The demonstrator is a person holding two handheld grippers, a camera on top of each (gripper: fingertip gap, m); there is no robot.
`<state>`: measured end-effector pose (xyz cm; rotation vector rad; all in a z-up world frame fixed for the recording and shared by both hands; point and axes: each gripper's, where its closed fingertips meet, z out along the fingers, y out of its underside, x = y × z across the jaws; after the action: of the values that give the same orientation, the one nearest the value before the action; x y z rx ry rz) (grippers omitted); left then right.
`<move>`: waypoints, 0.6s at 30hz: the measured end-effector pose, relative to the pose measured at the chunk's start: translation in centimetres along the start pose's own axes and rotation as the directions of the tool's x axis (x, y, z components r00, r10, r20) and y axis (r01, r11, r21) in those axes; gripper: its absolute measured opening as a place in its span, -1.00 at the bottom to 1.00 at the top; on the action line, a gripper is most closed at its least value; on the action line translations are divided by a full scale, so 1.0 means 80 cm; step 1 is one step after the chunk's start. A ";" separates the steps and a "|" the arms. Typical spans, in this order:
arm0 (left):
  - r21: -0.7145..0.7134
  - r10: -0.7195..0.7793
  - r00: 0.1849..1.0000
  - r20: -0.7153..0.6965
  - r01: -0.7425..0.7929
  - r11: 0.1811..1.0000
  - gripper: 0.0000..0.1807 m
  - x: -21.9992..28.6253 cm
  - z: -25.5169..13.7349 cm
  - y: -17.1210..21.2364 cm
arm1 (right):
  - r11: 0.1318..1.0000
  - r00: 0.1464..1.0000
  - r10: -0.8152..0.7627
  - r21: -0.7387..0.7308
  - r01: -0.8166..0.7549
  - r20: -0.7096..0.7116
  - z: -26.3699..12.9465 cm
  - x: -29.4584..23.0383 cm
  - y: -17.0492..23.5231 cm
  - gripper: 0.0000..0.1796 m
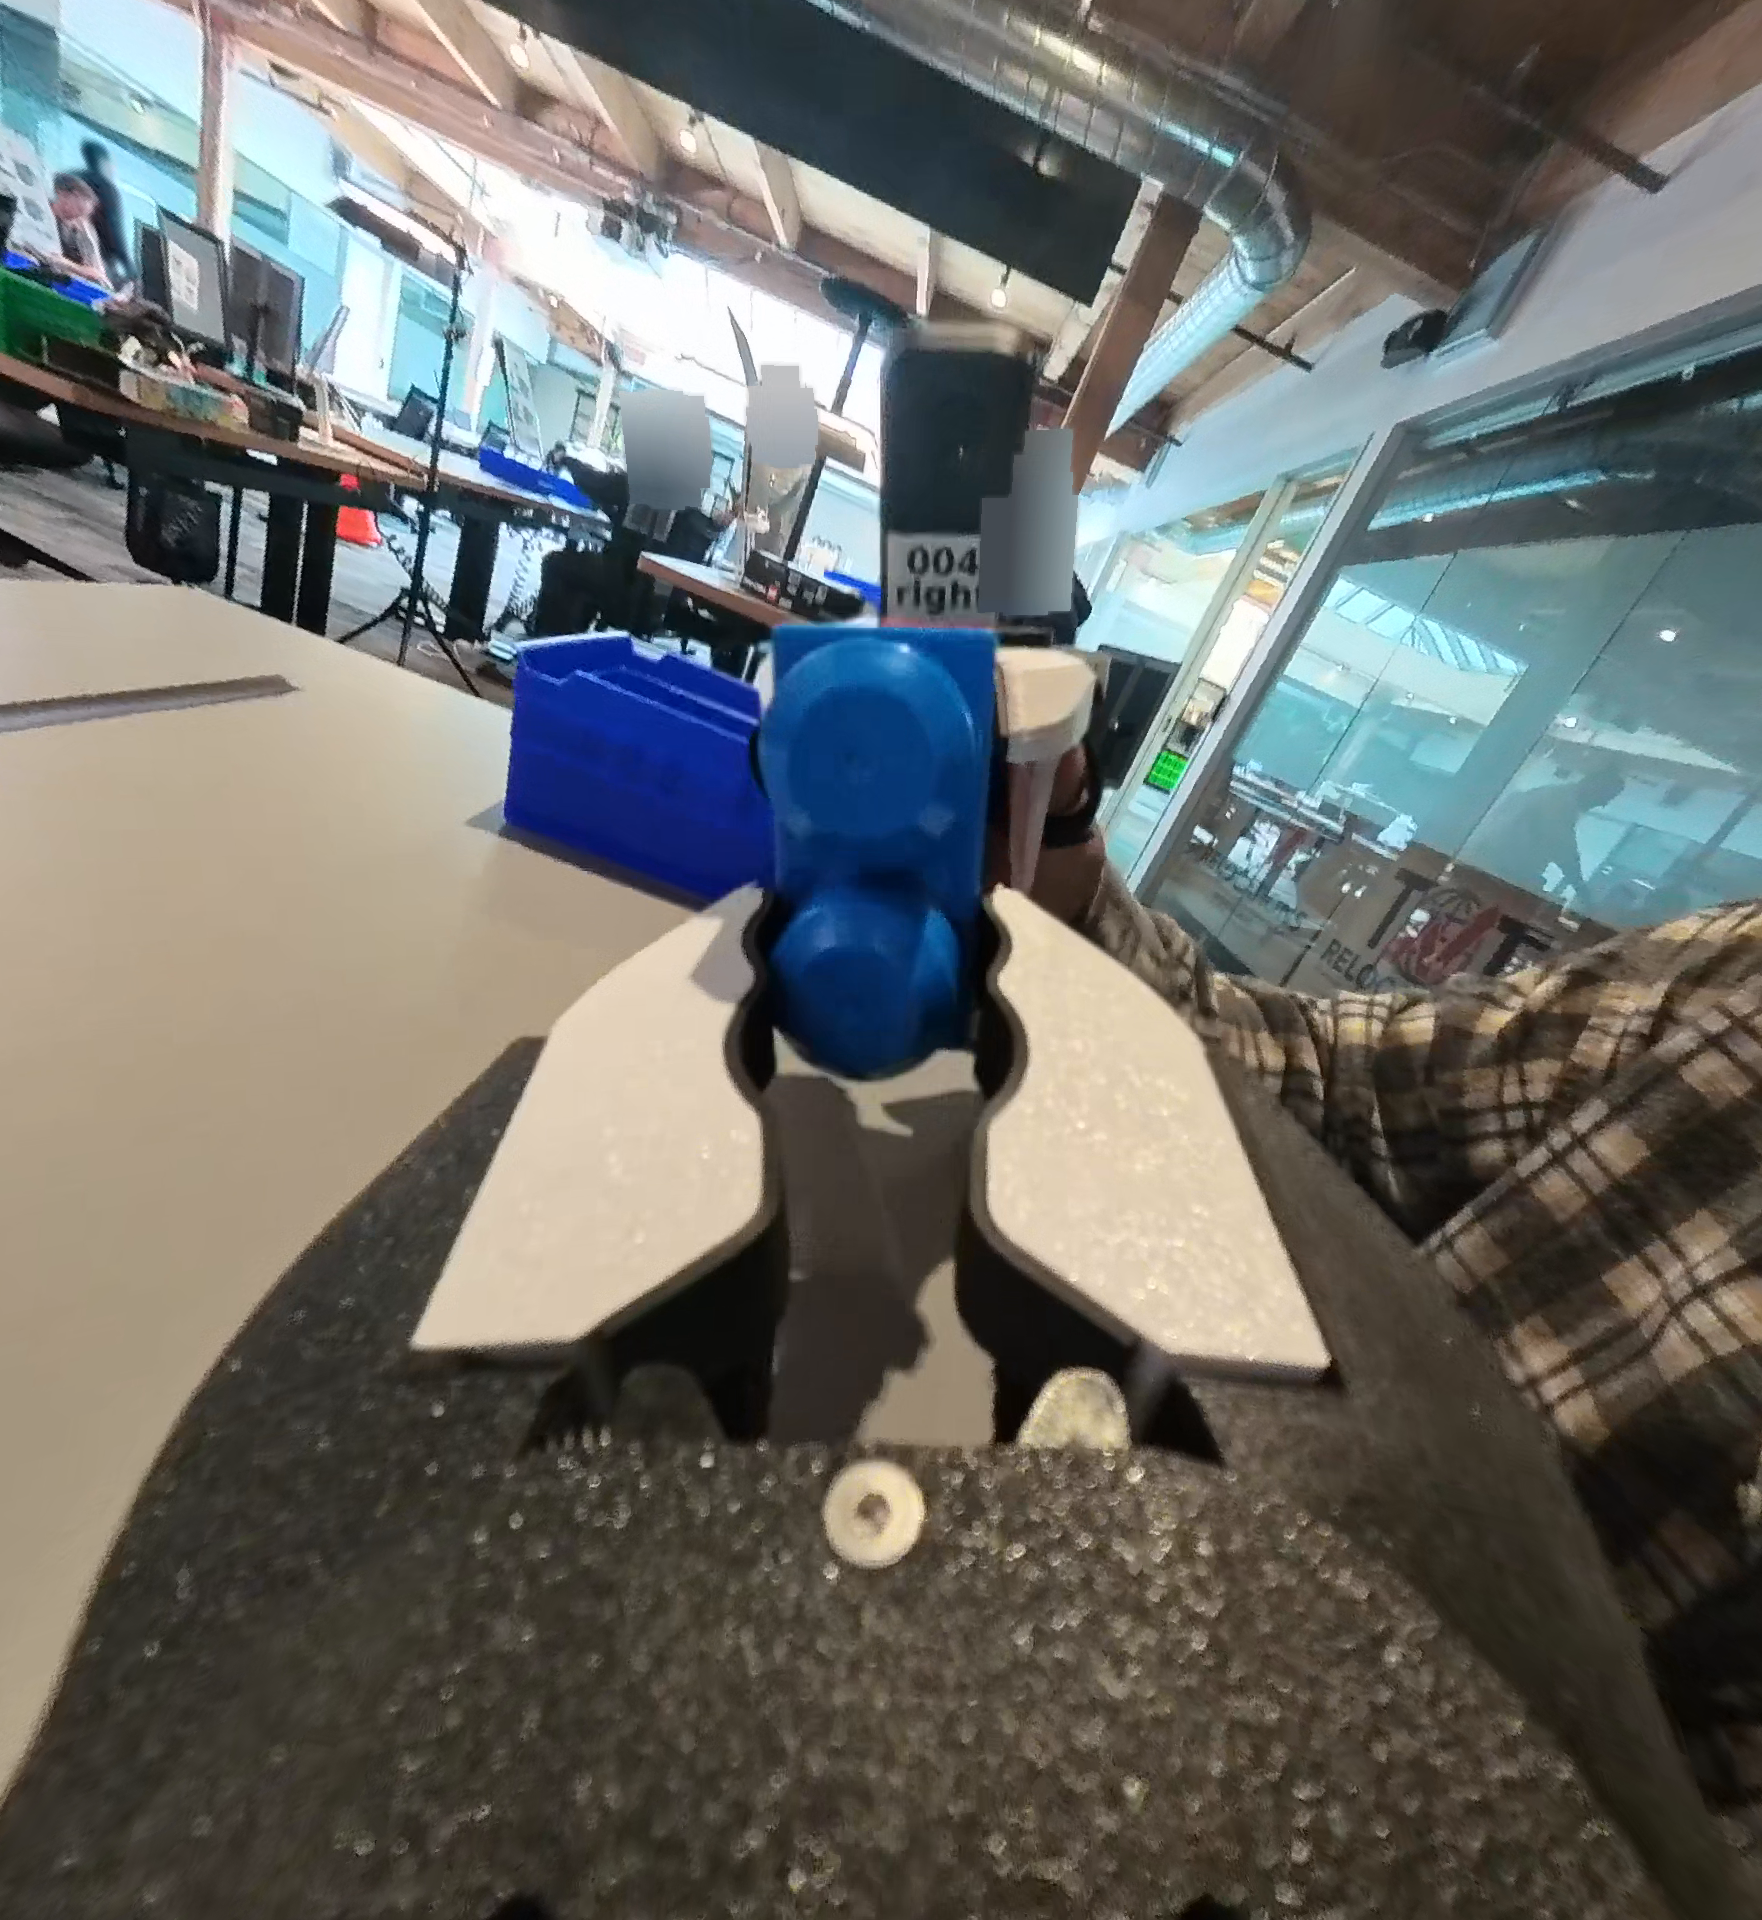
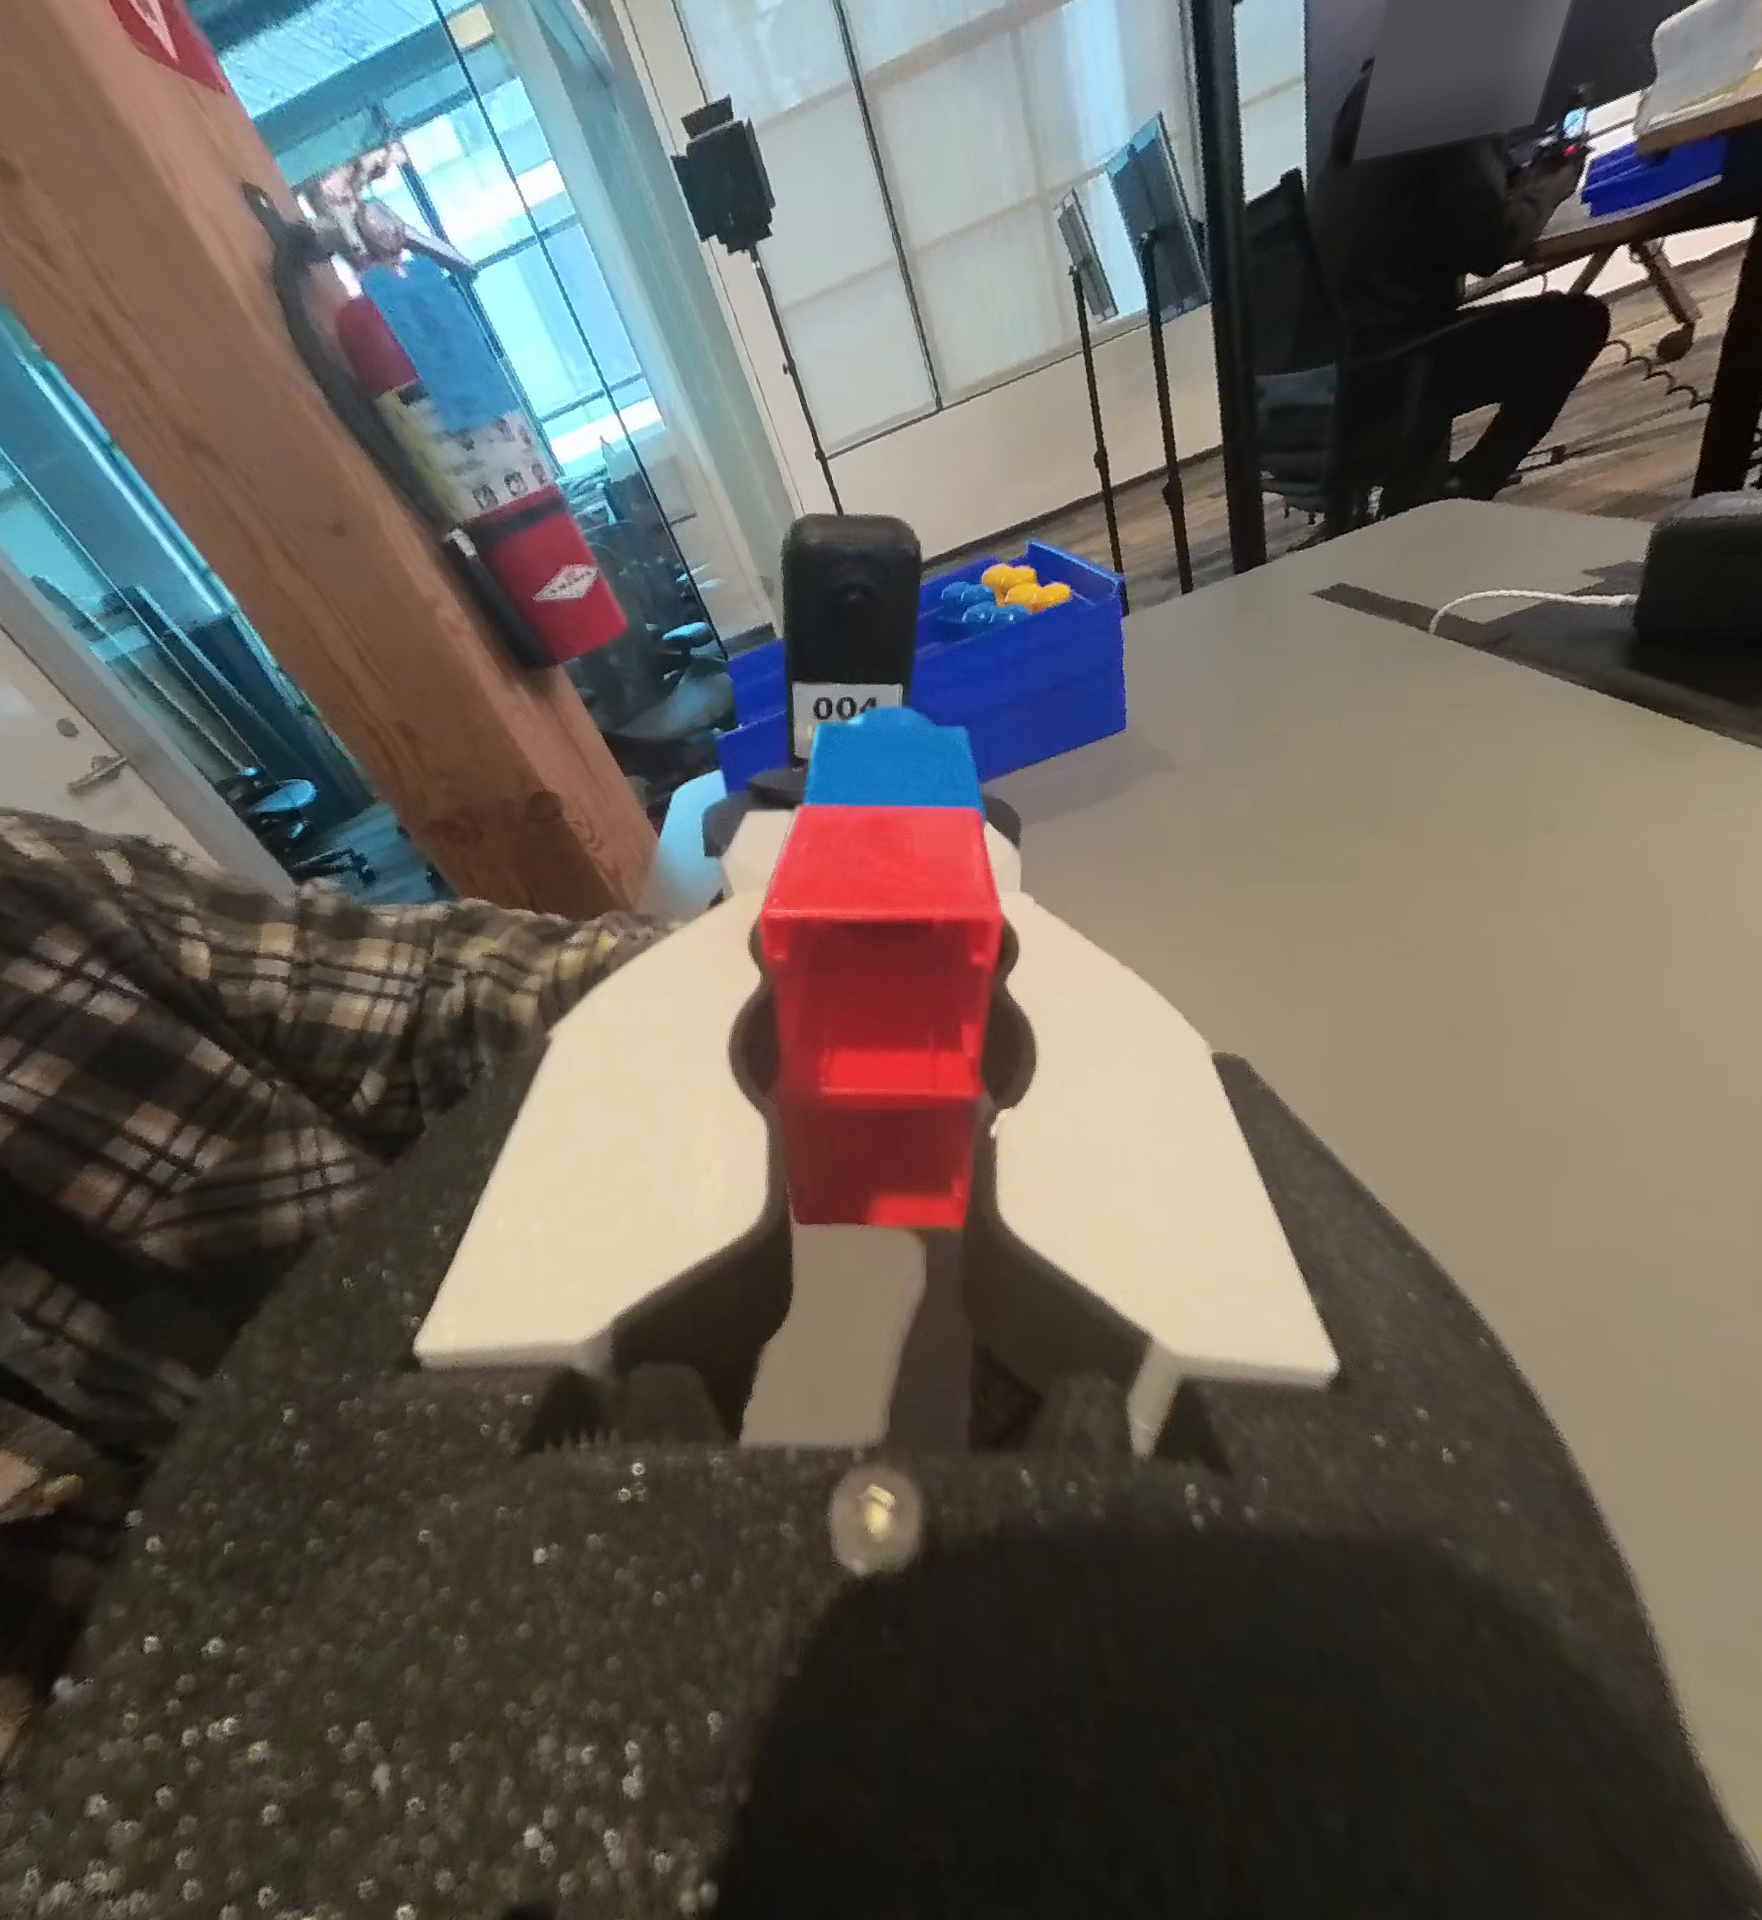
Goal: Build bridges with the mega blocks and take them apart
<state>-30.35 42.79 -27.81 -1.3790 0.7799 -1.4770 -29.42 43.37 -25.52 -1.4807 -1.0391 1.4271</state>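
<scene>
Above the table (image 1: pixel 181 935), each hand-held gripper clamped: left (image 1: pixel 869 997) on blue block (image 1: pixel 861 790), right (image 2: pixel 882 1029) on red block (image 2: pixel 882 997).

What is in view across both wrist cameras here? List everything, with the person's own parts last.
blue block: one, blue, studs toward the left camera, held in the left claw.
red block: one, red, hollow underside toward the right camera, held in the right claw, joined to the blue block.
bin: one, blue, on the table's far edge, yellow and blue blocks inside.
table: one, grey.
fire extinguisher: one, red, on the wooden post.
left claw: white fingers.
right claw: white fingers.
sleeve: plaid.
</scene>
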 end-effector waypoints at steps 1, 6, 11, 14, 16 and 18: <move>0.016 -0.005 1.000 -0.005 0.005 1.000 -0.61 0.002 0.000 -0.003 | 1.000 1.000 0.006 0.017 -0.006 -0.001 -0.001 -0.002 -0.002 -0.61; 0.077 -0.059 0.998 -0.037 0.062 0.995 -0.61 0.006 -0.004 -0.014 | 0.994 0.999 0.050 0.093 -0.049 -0.013 0.002 -0.005 -0.009 -0.61; 0.077 -0.050 0.997 -0.054 0.054 0.996 -0.61 0.007 -0.011 -0.018 | 0.997 0.999 0.016 0.074 -0.014 -0.034 0.011 -0.007 -0.013 -0.61; 0.020 -0.037 0.996 -0.077 0.039 0.999 -0.61 0.005 -0.014 -0.008 | 1.000 0.999 0.003 0.020 -0.002 -0.039 0.015 -0.005 -0.007 -0.61; -0.026 -0.016 0.996 -0.091 0.013 1.000 -0.60 0.005 -0.015 -0.001 | 1.000 0.999 0.007 -0.006 -0.007 -0.031 0.017 -0.005 -0.003 -0.61; -0.061 0.009 0.995 -0.099 -0.015 0.998 -0.57 0.008 -0.014 0.004 | 0.999 1.000 0.017 -0.033 -0.018 -0.019 0.021 -0.005 0.004 -0.61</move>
<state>-31.29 41.93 -28.06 -1.3525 0.9021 -1.5321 -31.12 42.90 -25.71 -1.5277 -1.0453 1.4114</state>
